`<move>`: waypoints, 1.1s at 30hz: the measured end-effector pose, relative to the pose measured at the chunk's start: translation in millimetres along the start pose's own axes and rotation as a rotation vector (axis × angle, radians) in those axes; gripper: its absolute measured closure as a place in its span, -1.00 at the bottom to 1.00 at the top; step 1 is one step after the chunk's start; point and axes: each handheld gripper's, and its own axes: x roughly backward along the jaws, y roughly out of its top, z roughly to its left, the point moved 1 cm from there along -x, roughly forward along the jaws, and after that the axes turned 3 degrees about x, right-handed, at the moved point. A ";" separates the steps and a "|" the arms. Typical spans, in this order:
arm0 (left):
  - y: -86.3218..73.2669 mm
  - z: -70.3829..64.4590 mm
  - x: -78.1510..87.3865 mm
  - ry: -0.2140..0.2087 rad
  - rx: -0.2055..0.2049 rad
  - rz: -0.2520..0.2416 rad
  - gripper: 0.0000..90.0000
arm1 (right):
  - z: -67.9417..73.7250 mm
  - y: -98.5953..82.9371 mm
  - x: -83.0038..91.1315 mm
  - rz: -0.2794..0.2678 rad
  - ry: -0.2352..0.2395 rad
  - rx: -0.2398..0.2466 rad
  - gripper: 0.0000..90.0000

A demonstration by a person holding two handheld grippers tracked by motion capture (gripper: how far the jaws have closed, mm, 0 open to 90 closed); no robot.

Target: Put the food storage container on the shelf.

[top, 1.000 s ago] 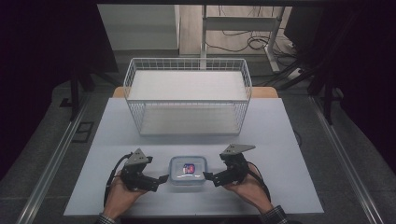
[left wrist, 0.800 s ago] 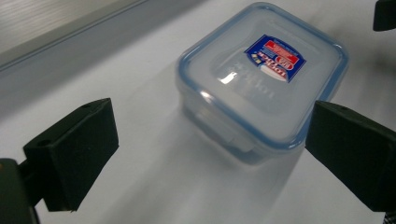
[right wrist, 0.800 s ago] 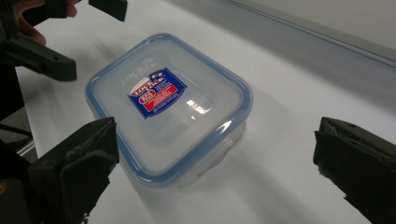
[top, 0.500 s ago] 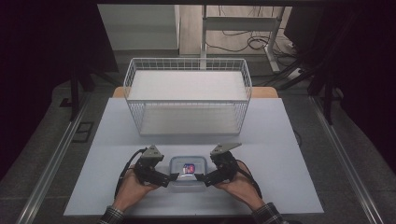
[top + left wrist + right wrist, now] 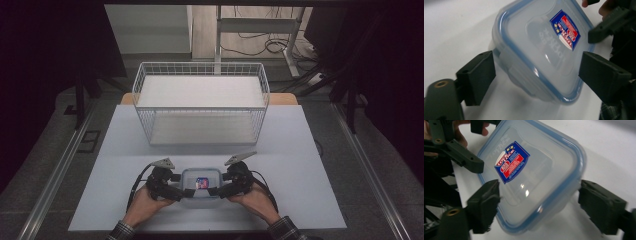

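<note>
Both tools closed in further – now flanking container [image 5: 201, 183], jaws apart.

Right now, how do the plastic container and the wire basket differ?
The plastic container is small, translucent and shut with a blue-rimmed lid; the wire basket is large, white mesh and open-topped. The container sits at the near edge between the left gripper and the right gripper; the basket stands farther back, untouched. Both rest on the white table.
</note>
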 end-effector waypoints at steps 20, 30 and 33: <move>-19.1 4.7 21.0 -0.103 0.054 -0.094 0.17 | -5.6 -16.5 23.2 -0.071 0.094 -0.107 0.20; -23.1 10.4 22.1 -0.160 0.103 -0.124 0.25 | -10.0 -20.7 23.7 -0.077 0.152 -0.162 0.26; -23.6 13.7 22.2 -0.191 0.130 -0.132 0.27 | -12.0 -20.9 28.6 -0.112 0.156 -0.179 0.49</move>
